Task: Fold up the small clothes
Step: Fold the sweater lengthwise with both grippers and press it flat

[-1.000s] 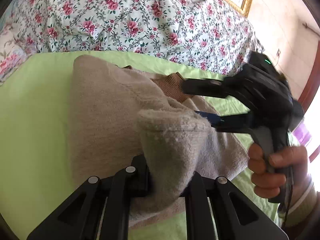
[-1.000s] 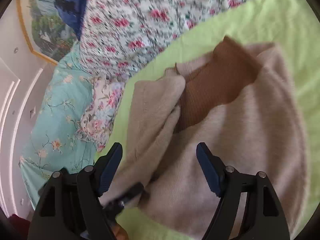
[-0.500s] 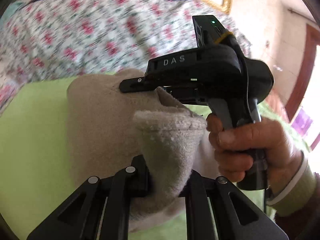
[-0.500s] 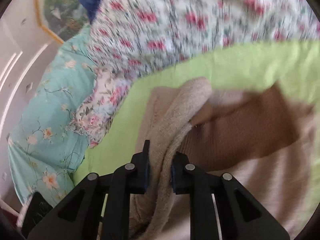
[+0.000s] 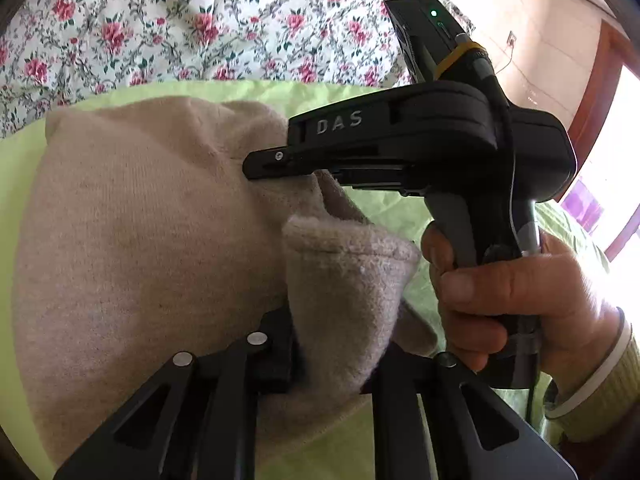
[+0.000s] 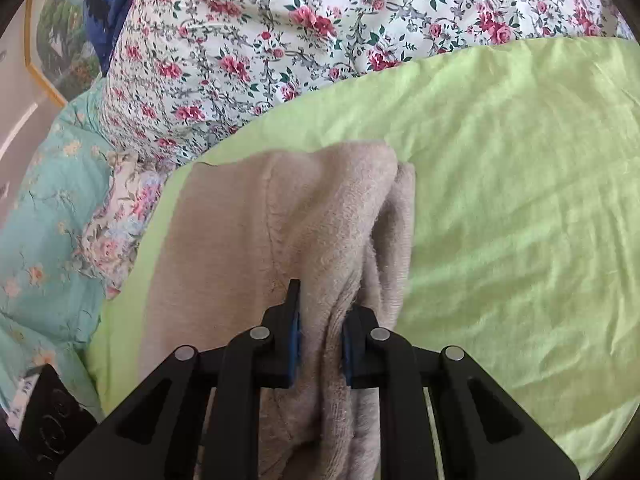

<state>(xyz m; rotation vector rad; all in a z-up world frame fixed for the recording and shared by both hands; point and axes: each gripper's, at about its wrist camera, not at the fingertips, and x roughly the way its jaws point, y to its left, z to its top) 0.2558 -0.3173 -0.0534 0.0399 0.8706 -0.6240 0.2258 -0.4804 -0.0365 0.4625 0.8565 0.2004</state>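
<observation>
A small beige knitted garment (image 5: 132, 240) lies folded over on a lime green sheet (image 5: 16, 184). My left gripper (image 5: 332, 356) is shut on a thick fold of it at the near edge. My right gripper (image 6: 320, 344) is shut on another bunched fold of the same garment (image 6: 248, 232) and holds it raised. In the left wrist view the right gripper (image 5: 260, 164) reaches in from the right, its tip against the cloth, with a hand (image 5: 512, 304) on its handle.
A floral quilt (image 6: 320, 32) is bunched along the far side of the green sheet (image 6: 520, 200). A teal flowered cover (image 6: 44, 220) lies at the left. A framed picture (image 6: 52, 40) hangs on the wall behind.
My right gripper was open a second ago and has shut on the garment's edge. It has carried that edge across, covering the brown ribbed part. My left gripper kept its hold.
</observation>
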